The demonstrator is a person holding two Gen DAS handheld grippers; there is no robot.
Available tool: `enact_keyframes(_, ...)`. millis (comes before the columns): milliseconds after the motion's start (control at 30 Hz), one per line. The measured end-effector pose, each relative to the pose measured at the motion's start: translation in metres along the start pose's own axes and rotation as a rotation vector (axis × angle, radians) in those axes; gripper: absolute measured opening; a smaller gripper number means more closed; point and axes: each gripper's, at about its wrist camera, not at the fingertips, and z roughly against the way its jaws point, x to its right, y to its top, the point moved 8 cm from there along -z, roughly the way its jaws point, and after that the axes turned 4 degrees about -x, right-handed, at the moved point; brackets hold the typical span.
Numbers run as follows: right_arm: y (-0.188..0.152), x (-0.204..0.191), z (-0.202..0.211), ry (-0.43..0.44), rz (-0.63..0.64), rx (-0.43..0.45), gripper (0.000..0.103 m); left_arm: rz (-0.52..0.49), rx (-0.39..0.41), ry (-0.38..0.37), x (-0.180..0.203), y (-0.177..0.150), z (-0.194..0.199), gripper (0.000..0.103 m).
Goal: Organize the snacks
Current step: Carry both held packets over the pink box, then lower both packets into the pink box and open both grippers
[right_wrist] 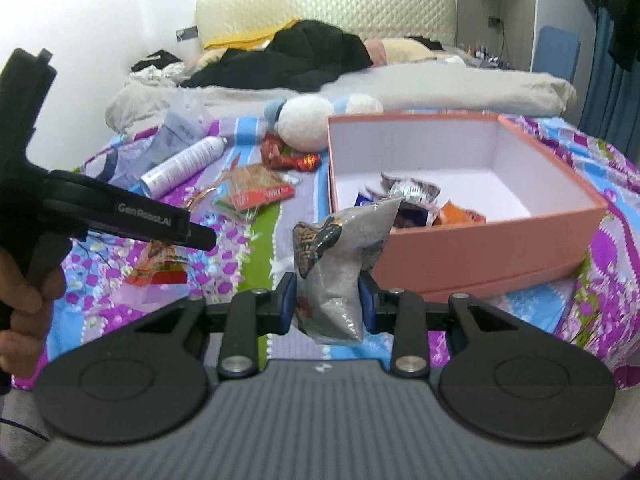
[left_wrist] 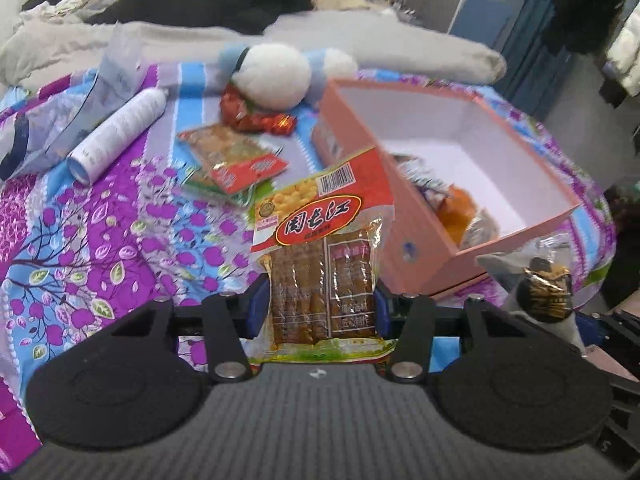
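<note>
My left gripper (left_wrist: 318, 312) is shut on a dried tofu packet (left_wrist: 320, 248) with a red and yellow label, held upright above the floral bedspread. Just right of it stands an open pink box (left_wrist: 420, 240) with several snack packets in its near corner. In the right wrist view my right gripper (right_wrist: 328, 304) is shut on a grey packet (right_wrist: 340, 272) with a gold and black emblem, just in front of the pink box (right_wrist: 480, 240). That grey packet (left_wrist: 544, 292) also shows at the lower right of the left wrist view. A hand holds the left gripper (right_wrist: 200, 236) at the left.
On the bedspread left of the box lie a flat snack packet (left_wrist: 232, 156), a red foil-wrapped snack (left_wrist: 248, 116), a white spray can (left_wrist: 120, 132) and a clear plastic bag (left_wrist: 52, 132). A white and blue plush toy (left_wrist: 272, 76) sits behind them. Bedding and dark clothes are piled beyond.
</note>
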Motion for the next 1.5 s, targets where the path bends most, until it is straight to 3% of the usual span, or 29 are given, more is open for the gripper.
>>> enact_keyframes(200, 0.021, 0.012, 0.018, -0.017, 0.001, 0.048, 0.036, -0.024, 0.048, -0.051, 0.029, 0.024, 0.021, 0.056)
enact_keyframes(367, 0.038, 0.036, 0.013, -0.051, -0.024, 0.067, 0.036, -0.04, 0.061, -0.077, 0.055, 0.051, 0.011, 0.056)
enact_keyframes(767, 0.078, 0.12, -0.048, -0.123, -0.094, 0.033, 0.036, -0.067, 0.018, -0.135, 0.115, 0.12, -0.075, 0.056)
enact_keyframes(1100, 0.079, 0.16, -0.116, -0.121, -0.127, -0.046, 0.036, -0.085, -0.062, -0.13, 0.122, 0.143, -0.158, 0.057)
enact_keyframes(1233, 0.071, 0.169, -0.135, -0.122, -0.147, -0.082, 0.037, -0.06, -0.086, -0.145, 0.12, 0.146, -0.174, 0.058)
enact_keyframes(1333, 0.068, 0.173, -0.143, -0.116, -0.161, -0.095, 0.037, -0.059, -0.084, -0.124, 0.119, 0.152, -0.179, 0.068)
enact_keyframes(1367, 0.067, 0.173, -0.145, -0.113, -0.162, -0.1, 0.039, -0.069, -0.089, -0.114, 0.12, 0.153, -0.18, 0.073)
enact_keyframes(1433, 0.067, 0.175, -0.147, -0.108, -0.171, -0.106, 0.054, -0.077, -0.084, -0.123, 0.121, 0.153, -0.176, 0.074)
enact_keyframes(1467, 0.068, 0.176, -0.145, -0.111, -0.176, -0.098, 0.067, -0.079, -0.082, -0.127, 0.122, 0.154, -0.174, 0.074)
enact_keyframes(1500, 0.07, 0.178, -0.144, -0.116, -0.177, -0.089, 0.07, -0.079, -0.079, -0.127, 0.121, 0.154, -0.17, 0.074)
